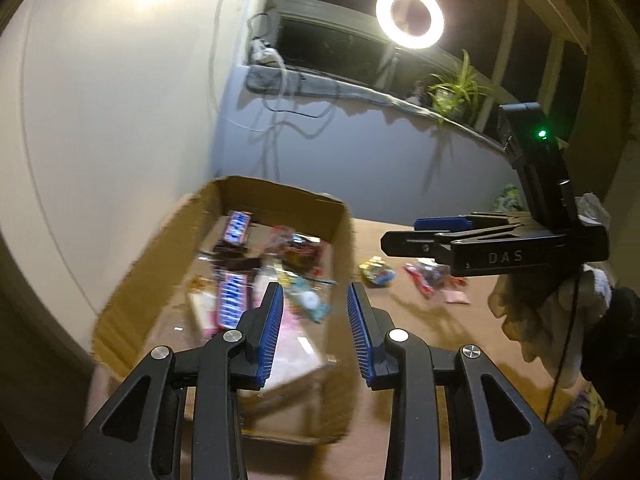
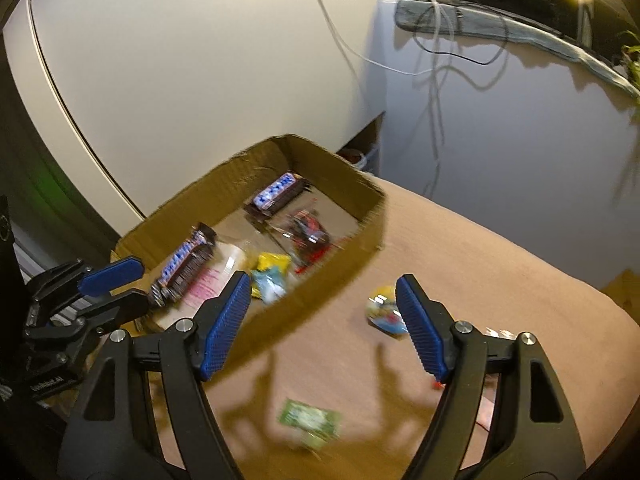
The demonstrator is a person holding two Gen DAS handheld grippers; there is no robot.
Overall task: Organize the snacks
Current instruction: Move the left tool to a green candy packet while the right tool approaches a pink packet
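Hovering above the near end of an open cardboard box [image 1: 280,196], the left gripper [image 1: 316,312] is seen with its blue ribbed pads parted by a modest gap and nothing caught between them. Inside the box, several snacks are lying loose: a dark chocolate bar with blue and white lettering [image 1: 237,229] near the far wall, a second bar of the same kind [image 1: 232,304] nearer the camera, a clear packet with red contents [image 1: 298,246] and a pale blue and yellow wrapped sweet [image 1: 310,300]; a pink and white packet [image 1: 288,332] is partly hidden behind the left finger. The box is set on a brown table [image 1: 420,344], close to a pale wall. Out on the table, to the right of the box, a round yellow and blue candy [image 1: 376,271] and a red and clear packet [image 1: 430,276] are left well apart from the box contents. The right gripper [image 2: 322,322] is held over the table beside the box's right wall, its jaws spread wide and empty; the round candy is seen just beside its right finger, with no pad pressing on it. A green packet [image 2: 310,420], blurred, is lying on the table below the gripper. In the left wrist view the right gripper is carried by a gloved hand [image 1: 560,312]. A ring light [image 1: 410,16] and a potted plant [image 1: 456,88] are visible on the window ledge beyond.
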